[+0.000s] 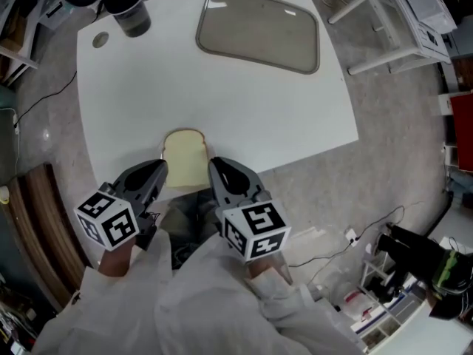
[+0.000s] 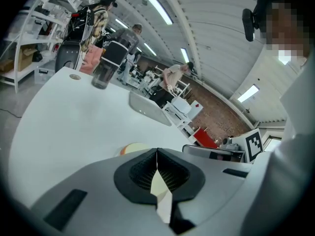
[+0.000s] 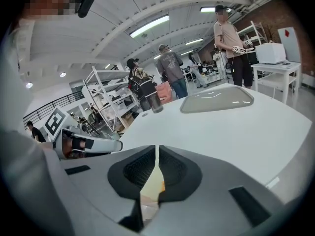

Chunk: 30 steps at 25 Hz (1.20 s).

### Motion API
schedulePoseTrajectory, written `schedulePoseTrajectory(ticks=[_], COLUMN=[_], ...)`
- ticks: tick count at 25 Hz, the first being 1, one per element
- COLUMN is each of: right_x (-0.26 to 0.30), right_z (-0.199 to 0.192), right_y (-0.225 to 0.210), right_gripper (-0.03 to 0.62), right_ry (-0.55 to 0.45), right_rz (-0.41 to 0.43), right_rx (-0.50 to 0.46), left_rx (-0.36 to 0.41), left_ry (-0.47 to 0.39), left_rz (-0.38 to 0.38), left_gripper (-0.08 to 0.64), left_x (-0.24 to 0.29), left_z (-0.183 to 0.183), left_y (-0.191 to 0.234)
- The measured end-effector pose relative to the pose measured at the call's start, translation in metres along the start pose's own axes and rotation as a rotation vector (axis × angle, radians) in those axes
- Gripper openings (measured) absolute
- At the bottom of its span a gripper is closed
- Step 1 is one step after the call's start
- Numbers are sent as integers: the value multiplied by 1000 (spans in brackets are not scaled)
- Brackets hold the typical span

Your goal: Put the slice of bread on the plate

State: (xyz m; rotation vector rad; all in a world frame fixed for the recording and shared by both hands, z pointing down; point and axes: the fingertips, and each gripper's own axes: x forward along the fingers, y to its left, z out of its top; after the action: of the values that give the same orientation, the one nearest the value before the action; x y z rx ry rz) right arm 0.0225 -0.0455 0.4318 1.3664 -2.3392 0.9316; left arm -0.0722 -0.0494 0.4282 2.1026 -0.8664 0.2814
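The slice of bread (image 1: 185,157) lay flat at the near edge of the white table (image 1: 222,102), not yet lifted; the grey plate (image 1: 259,28) sat well apart from it at the far side, with nothing on it. The left gripper (image 1: 161,170) and right gripper (image 1: 214,167) flanked the slice, one tip just beside each of its long edges. In each gripper view the jaws stood pressed together with only a hairline slit between them, holding nothing; cream bread colour showed through the gap behind the tips. The step in hand looked like the approach before the grasp. The next move would likely call for one gripper to part its jaws and take an edge of the slice gently, since soft bread would dent or tear under a hard pinch; then a carry across the table to the plate.
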Motion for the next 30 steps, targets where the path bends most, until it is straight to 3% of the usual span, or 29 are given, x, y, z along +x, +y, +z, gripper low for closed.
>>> schedulePoseTrajectory(ticks=[7,13,20,26,30], right_x=[14,25,32,36,38], right_z=[-12,-30,-39,-48,-54], right_y=[-14,-12,-18,-27,-28], right_gripper=[15,15,15,17,17], right_ry=[54,116,144,162,181], right_rz=[-2,54,27,-7,-3], right_rx=[7,27,31,53,68], left_rx=[2,-11,-56,-27,-60], left_ry=[8,15,52,94,91], left_rz=[62,106,144,161,158], left_gripper=[9,10,11,12,14], left_x=[4,4,6,7,8], left_z=[-4,-7,-23,-34,-36], left_y=[25,43,61,66,69])
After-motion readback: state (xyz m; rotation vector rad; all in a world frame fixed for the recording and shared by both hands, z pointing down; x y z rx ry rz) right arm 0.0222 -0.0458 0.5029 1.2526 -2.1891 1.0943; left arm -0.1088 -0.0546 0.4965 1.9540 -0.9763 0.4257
